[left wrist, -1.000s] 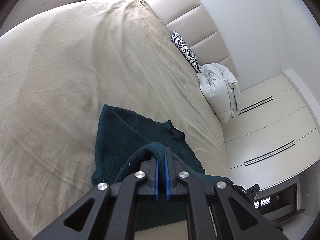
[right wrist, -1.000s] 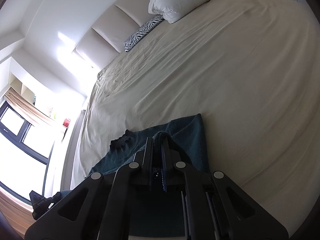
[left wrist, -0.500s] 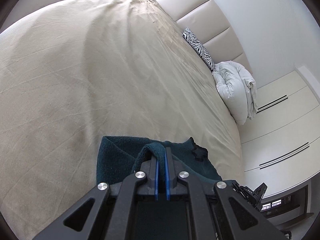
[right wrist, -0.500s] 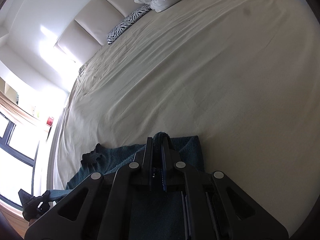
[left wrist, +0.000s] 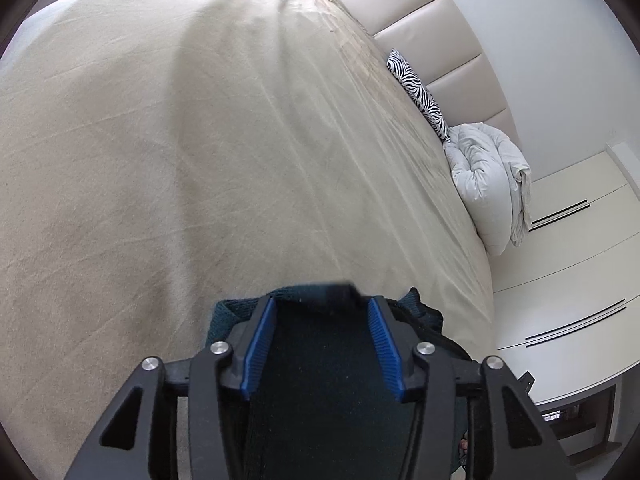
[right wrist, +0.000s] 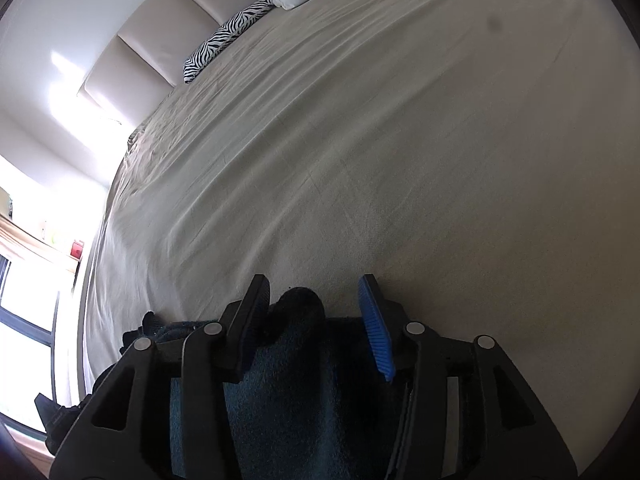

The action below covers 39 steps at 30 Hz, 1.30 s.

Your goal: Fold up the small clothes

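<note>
A dark teal knitted garment (left wrist: 320, 360) lies on the beige bed sheet (left wrist: 200, 140), close under both cameras. My left gripper (left wrist: 322, 302) is open, its blue pads wide apart, with the garment's folded edge lying loose between them. My right gripper (right wrist: 314, 282) is open too. A rumpled hump of the garment (right wrist: 300, 312) sits between its fingers, untouched by the pads. Most of the garment is hidden under the gripper frames.
A zebra-print pillow (left wrist: 420, 96) and a white bundled duvet (left wrist: 492, 184) lie by the padded headboard (left wrist: 440, 32). White wardrobe doors (left wrist: 568, 260) stand past the bed's edge. A bright window (right wrist: 24, 280) is at the right wrist view's left.
Both grippers were shut on the garment's edge and carried it forward over the rest of the cloth. Both have now opened and let it go.
</note>
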Each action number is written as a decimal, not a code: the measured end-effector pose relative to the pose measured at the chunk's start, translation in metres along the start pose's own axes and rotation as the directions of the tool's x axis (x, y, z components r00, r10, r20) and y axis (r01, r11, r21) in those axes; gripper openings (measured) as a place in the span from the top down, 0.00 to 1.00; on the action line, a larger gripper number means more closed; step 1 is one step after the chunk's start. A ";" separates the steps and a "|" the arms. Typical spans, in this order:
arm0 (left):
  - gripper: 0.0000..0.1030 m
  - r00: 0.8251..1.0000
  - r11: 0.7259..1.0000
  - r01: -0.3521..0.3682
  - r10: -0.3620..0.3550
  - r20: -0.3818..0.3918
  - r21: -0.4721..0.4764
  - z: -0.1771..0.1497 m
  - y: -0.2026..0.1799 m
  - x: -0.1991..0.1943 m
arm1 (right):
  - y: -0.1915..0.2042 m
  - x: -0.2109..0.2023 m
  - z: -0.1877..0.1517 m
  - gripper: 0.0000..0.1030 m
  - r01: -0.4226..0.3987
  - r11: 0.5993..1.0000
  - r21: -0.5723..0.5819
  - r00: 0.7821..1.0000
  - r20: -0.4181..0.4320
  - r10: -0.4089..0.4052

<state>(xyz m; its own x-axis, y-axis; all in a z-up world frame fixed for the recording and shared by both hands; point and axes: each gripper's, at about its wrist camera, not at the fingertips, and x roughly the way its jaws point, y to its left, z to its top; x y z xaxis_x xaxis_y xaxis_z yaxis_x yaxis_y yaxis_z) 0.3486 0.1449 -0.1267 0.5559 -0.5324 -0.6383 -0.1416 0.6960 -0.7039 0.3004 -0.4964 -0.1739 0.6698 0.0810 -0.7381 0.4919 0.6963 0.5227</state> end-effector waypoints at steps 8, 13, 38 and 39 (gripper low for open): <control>0.34 0.998 1.000 -0.014 0.013 0.061 0.020 -0.010 0.000 -0.033 | 0.009 -0.024 -0.003 0.54 0.047 0.999 -0.026 0.998 0.035 -0.046; 0.35 0.997 0.991 -0.047 0.038 0.073 0.125 -0.044 -0.010 -0.057 | 0.010 -0.052 -0.007 0.54 0.061 0.997 -0.038 0.996 0.066 -0.058; 0.50 0.977 0.858 -0.212 0.203 0.069 0.468 -0.151 -0.026 -0.052 | -0.045 -0.108 -0.111 0.56 0.022 0.991 -0.134 1.000 -0.010 -0.024; 0.51 0.977 0.858 -0.212 0.204 0.069 0.468 -0.152 -0.025 -0.054 | -0.055 -0.112 -0.109 0.56 0.012 0.995 -0.098 1.000 -0.002 -0.012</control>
<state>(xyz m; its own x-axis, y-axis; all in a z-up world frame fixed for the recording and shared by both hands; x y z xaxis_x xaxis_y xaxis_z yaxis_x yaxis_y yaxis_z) 0.1982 0.0827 -0.1219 0.5703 -0.3448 -0.7456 0.1435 0.9355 -0.3228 0.1378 -0.4662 -0.1670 0.6625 0.0743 -0.7454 0.4428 0.7637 0.4697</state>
